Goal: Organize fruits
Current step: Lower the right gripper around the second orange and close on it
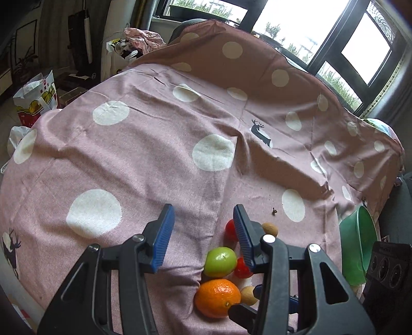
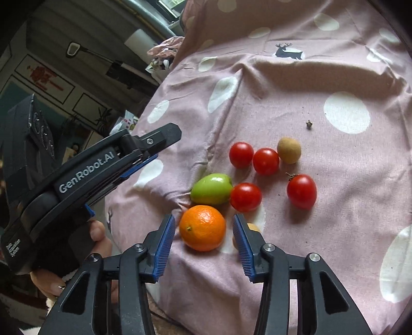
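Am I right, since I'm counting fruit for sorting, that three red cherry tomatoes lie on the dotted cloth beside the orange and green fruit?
Not quite: the right wrist view shows four red cherry tomatoes, not three. They do lie on the dotted cloth beside the orange and green fruit.

1. Your left wrist camera looked forward and down along its fingers, from above the cloth (image 1: 154,144), toward the windows (image 1: 303,23).
2. Your right wrist camera sat nearer the cloth, angled down at the fruit, with the orange (image 2: 202,228) close ahead.
3. Both views shared the orange (image 1: 217,297), the green fruit (image 1: 220,261) (image 2: 211,189) and the deer print (image 1: 260,132) (image 2: 287,51).
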The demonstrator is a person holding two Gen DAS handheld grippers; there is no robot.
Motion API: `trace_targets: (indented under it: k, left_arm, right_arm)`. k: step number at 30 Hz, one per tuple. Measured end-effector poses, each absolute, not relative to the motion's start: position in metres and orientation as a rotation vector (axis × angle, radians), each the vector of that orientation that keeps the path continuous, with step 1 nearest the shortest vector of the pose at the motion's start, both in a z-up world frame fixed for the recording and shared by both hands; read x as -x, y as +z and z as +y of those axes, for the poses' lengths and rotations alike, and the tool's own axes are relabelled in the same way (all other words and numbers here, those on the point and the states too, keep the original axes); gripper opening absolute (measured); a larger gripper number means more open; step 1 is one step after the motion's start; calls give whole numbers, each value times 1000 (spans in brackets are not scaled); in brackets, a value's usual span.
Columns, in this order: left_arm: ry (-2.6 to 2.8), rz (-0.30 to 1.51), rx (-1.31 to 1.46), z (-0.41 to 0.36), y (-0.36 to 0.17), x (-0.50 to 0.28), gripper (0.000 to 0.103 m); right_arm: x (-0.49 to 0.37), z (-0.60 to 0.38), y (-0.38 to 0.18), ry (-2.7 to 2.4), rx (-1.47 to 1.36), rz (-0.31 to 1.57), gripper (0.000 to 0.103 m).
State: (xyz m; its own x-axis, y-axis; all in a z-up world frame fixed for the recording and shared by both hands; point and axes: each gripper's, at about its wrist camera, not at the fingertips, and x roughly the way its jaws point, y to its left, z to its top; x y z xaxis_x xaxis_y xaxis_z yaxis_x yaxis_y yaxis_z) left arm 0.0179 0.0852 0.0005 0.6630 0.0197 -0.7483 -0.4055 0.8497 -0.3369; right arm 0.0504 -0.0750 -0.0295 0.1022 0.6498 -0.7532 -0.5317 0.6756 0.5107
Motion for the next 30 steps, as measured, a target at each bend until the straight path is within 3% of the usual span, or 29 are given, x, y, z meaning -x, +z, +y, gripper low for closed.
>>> trace_targets:
  k: [14, 17, 18, 24, 26, 27, 28, 30]
  left_arm:
    - [235, 829, 511, 84, -1, -19, 46]
    - [231, 829, 505, 82, 0, -19, 46]
    - [229, 830, 502, 81, 0, -19, 46]
    - [238, 835, 507, 81, -2, -20, 46]
    - [236, 833, 511, 82, -1, -19, 46]
    - [237, 835, 512, 83, -2, -19, 46]
    - [237, 837, 512, 83, -2, -19, 46]
    - [239, 840, 514, 83, -2, -19, 46]
  right_arm:
    - [-50, -62, -43, 842, -101, 1178, 43]
    - [-55, -76, -37, 852, -171, 1166, 24]
    - [-58, -81, -35, 858, -191, 1170, 2]
    - [-64, -86, -41, 852, -210, 1251, 3]
    - [-62, -80, -39, 864, -187, 1236, 16]
    - [-60, -77, -38, 859, -173, 1228, 34]
    - [-58, -75, -39, 858, -162, 1221, 44]
    - [-55, -68, -43, 870, -135, 1232, 44]
